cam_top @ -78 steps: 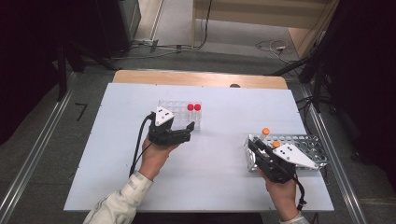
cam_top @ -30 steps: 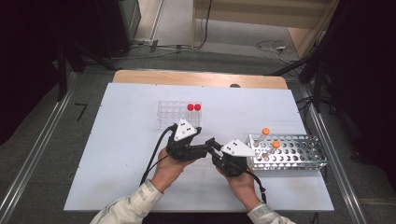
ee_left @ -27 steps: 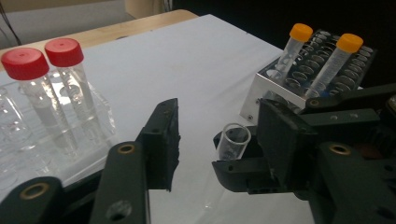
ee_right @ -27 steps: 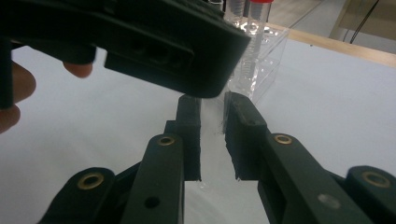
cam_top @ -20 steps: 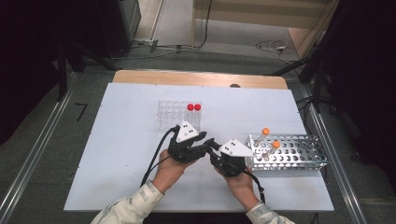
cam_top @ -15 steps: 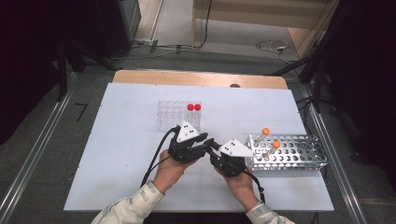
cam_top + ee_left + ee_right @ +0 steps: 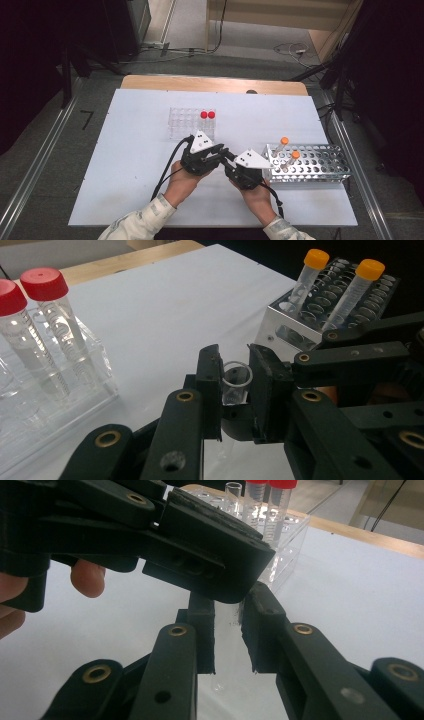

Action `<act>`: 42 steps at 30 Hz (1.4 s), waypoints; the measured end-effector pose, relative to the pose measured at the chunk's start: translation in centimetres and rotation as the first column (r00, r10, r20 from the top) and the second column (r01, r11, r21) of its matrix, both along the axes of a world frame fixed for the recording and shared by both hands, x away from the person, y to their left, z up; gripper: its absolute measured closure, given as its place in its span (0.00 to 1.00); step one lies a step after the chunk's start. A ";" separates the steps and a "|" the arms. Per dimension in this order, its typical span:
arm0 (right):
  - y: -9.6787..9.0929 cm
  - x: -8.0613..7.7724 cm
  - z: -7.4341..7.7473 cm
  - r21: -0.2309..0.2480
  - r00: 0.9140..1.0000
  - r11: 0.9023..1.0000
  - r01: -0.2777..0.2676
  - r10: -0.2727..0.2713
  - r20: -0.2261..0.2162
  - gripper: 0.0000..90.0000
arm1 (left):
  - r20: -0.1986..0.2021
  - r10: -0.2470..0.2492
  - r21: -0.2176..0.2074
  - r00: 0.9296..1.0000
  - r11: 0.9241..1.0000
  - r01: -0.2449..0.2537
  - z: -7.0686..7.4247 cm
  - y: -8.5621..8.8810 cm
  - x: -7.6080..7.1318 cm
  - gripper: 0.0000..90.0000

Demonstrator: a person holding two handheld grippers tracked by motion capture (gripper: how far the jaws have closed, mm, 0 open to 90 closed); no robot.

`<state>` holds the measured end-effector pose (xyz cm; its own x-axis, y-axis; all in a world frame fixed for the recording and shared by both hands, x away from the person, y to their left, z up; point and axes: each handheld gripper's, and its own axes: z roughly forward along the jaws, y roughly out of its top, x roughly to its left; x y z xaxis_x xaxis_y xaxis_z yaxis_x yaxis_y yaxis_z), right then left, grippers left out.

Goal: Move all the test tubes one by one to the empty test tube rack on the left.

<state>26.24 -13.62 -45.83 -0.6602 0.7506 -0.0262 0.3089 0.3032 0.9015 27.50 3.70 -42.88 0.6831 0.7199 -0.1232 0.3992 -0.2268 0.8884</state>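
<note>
Over the white table (image 7: 130, 165), both claws clamp one clear, uncapped, open-mouthed tube (image 7: 235, 385), the left just closed.

clear rack (image 7: 186, 122) left, metal rack (image 7: 320, 162) right

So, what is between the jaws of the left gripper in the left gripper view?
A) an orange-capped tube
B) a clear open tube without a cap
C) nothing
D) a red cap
B: in the left gripper view the left gripper has its pads pressed on a clear tube whose open rim shows, with no cap on it.
</note>
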 end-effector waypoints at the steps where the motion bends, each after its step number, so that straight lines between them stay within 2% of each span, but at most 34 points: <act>1: 0.0 0.0 0.0 0.001 1.000 1.000 0.000 0.000 0.000 0.81 | 0.000 -0.002 -0.003 1.000 1.000 0.002 0.0 0.0 0.0 0.85; 3: 0.0 0.0 0.1 0.002 1.000 1.000 -0.001 0.001 0.003 0.80 | -0.001 -0.002 -0.009 1.000 1.000 0.002 0.1 0.0 0.0 0.85; 11: -0.5 0.0 0.5 0.016 1.000 1.000 -0.021 0.022 -0.018 0.44 | -0.005 0.009 -0.036 1.000 0.999 -0.009 0.3 0.6 0.1 0.85; 17: -1.1 -0.5 1.1 0.024 0.999 0.999 -0.032 0.033 -0.031 0.31 | -0.028 0.042 -0.072 0.999 0.996 -0.044 0.7 1.6 0.6 0.85; 21: -1.6 -0.8 1.6 0.034 0.998 0.998 -0.047 0.049 -0.047 0.29 | -0.026 0.063 -0.087 0.998 0.994 -0.065 1.2 2.2 0.9 0.85; 29: -3.2 -1.6 2.2 0.024 0.993 0.996 -0.081 0.083 -0.079 0.29 | -0.027 0.114 -0.125 0.993 0.985 -0.116 2.1 3.9 1.7 0.86; 34: -4.8 -2.8 2.3 0.016 0.991 0.996 -0.088 0.089 -0.100 0.29 | -0.027 0.154 -0.151 0.988 0.976 -0.156 2.6 5.3 2.2 0.86; 42: -7.4 -4.7 2.5 0.018 0.993 0.997 -0.070 0.072 -0.095 0.29 | -0.032 0.212 -0.161 0.977 0.963 -0.215 3.2 7.4 3.1 0.86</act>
<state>21.51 -21.05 -43.36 -0.7108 0.7016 0.0508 0.3724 0.3141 0.8733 30.60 11.07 -39.67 0.5131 0.8183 -0.2591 0.4352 0.0122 0.9003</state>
